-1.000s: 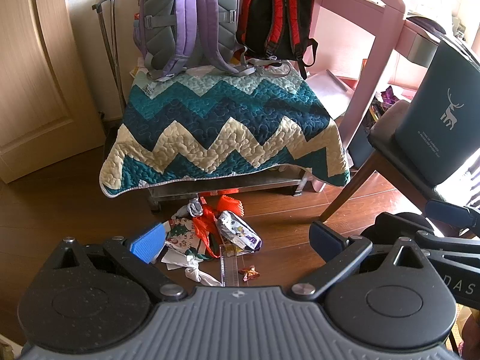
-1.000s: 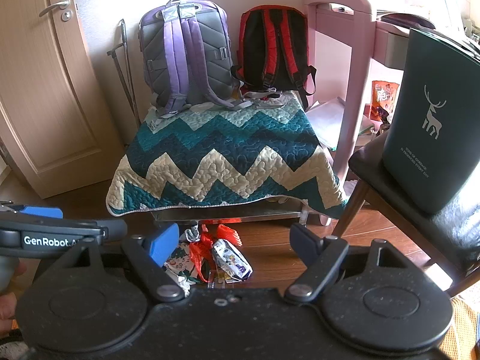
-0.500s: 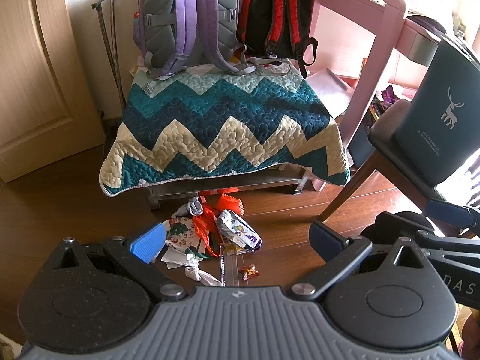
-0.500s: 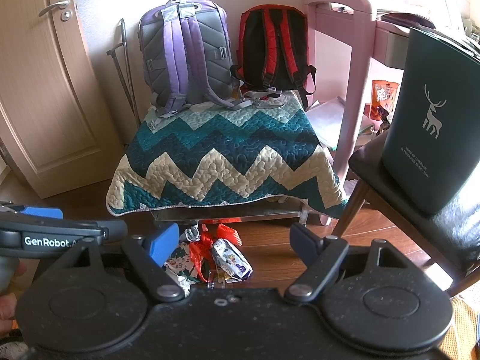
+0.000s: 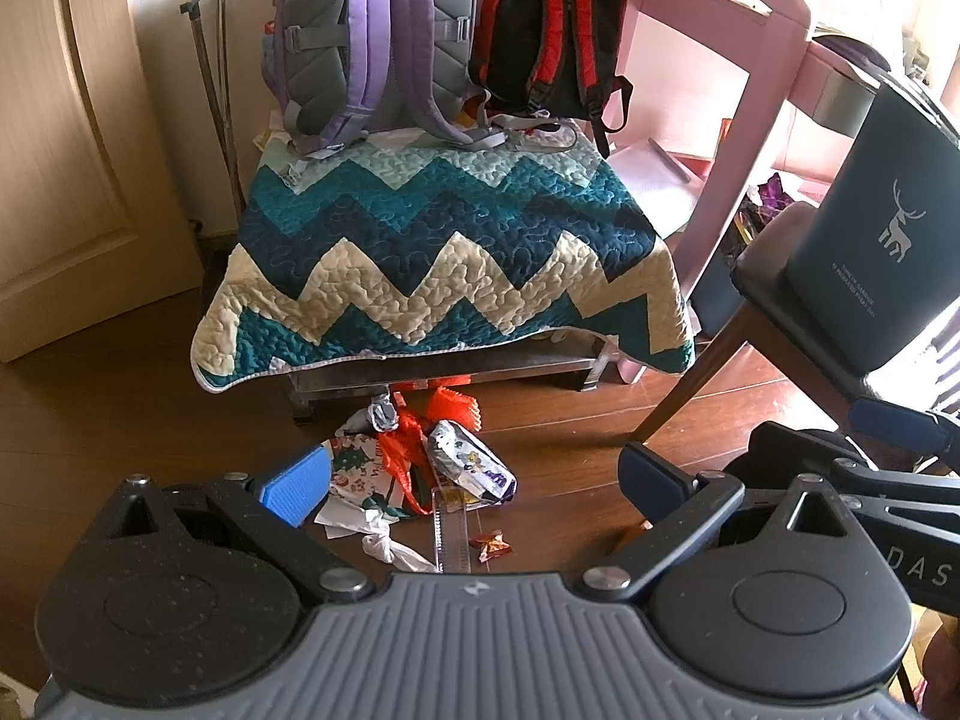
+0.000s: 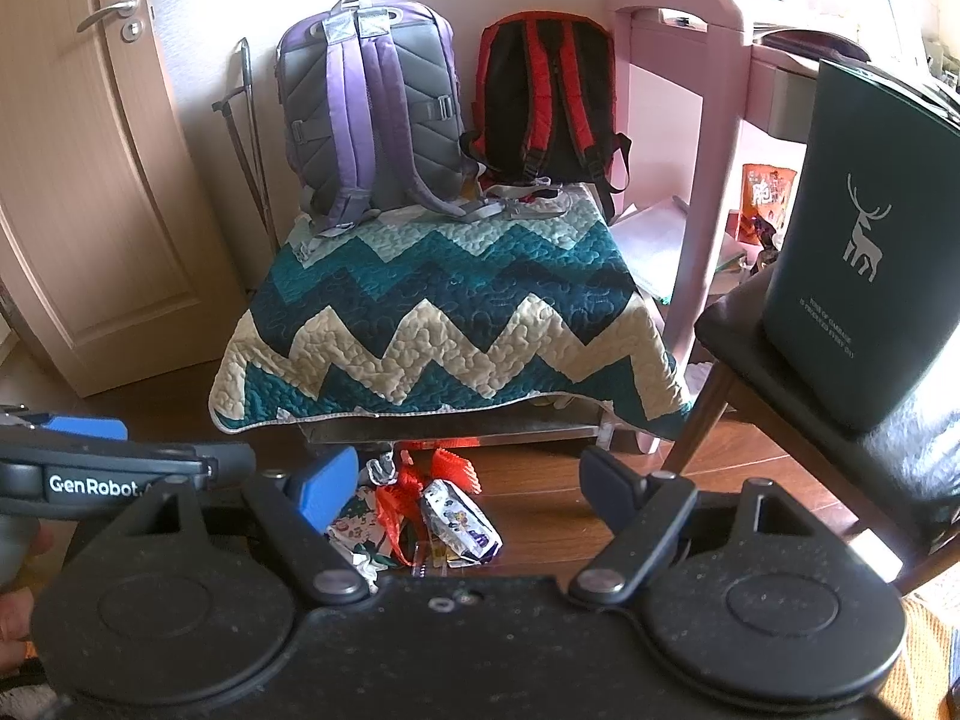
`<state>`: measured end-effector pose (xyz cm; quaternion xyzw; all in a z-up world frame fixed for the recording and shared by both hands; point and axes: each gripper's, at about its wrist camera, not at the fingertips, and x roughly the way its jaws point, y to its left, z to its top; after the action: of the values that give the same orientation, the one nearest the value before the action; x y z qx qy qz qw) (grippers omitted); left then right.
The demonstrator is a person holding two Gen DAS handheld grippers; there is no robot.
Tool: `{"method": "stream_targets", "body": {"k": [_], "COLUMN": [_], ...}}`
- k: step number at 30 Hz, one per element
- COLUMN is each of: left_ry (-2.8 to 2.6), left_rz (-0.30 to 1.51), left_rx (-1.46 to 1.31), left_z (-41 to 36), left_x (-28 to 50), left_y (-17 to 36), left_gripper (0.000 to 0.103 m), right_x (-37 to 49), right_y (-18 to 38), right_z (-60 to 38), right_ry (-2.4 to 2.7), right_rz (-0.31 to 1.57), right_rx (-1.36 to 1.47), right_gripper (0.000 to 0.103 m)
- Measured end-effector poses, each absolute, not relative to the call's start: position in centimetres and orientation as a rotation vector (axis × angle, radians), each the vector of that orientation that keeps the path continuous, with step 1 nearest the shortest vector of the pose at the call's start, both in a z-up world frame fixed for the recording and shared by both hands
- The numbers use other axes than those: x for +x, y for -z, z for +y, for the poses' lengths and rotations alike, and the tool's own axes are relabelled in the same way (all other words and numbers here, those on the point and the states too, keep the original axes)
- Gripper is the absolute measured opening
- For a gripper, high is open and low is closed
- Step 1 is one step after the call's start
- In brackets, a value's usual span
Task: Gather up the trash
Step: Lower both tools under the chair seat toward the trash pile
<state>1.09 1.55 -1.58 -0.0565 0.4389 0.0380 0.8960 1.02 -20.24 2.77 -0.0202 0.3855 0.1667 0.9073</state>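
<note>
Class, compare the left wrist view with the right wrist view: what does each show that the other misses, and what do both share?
Left wrist only: a small candy wrapper and the clear ruler in full on the floor. Right wrist only: the door handle and an orange snack bag under the desk. Both: the trash pile, quilt, two backpacks, and the deer bin on the chair.

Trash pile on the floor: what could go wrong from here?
1. A clear ruler lies among the wrappers; a grab may take it as trash.
2. The red mesh is tangled through the pile, so one pull could drag several pieces.
3. The bin stands on a chair, so light scraps could fall on the way up.
</note>
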Motion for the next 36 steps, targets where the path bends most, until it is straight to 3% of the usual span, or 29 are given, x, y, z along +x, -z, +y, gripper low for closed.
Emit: {"method": "stream_targets", "body": {"k": [9, 15, 27, 36], "left_ry": [-0.122, -0.194, -0.288, -0.361], "left_rz": [0.910, 0.912, 1.159, 1.241], "left_rx": [-0.165, -0.194, -0.305, -0.282], "left_z": [4.8, 9.8, 13.7, 15.5], "left_x": [5.4, 10.5, 19.3, 26.9], "left_y": [3.3, 7.1, 22.9, 32.9], "left_gripper": [0.103, 0.103, 0.103, 0.102], "right_x": [6.0, 11.4, 23.0, 27.2], "right_y": [-1.3, 3.3, 18.7, 29.9], "right_z": [-20.5, -19.2, -15.1, -11.0], "right_ry": [-0.406, -0.485, -0.578, -0.651], "right_rz": [0.762, 0.810, 1.048, 1.194], "right_rx": [-0.044, -0.064, -0.136, -0.240], "right_gripper": [0.081, 0.081, 0.081, 0.081]}}
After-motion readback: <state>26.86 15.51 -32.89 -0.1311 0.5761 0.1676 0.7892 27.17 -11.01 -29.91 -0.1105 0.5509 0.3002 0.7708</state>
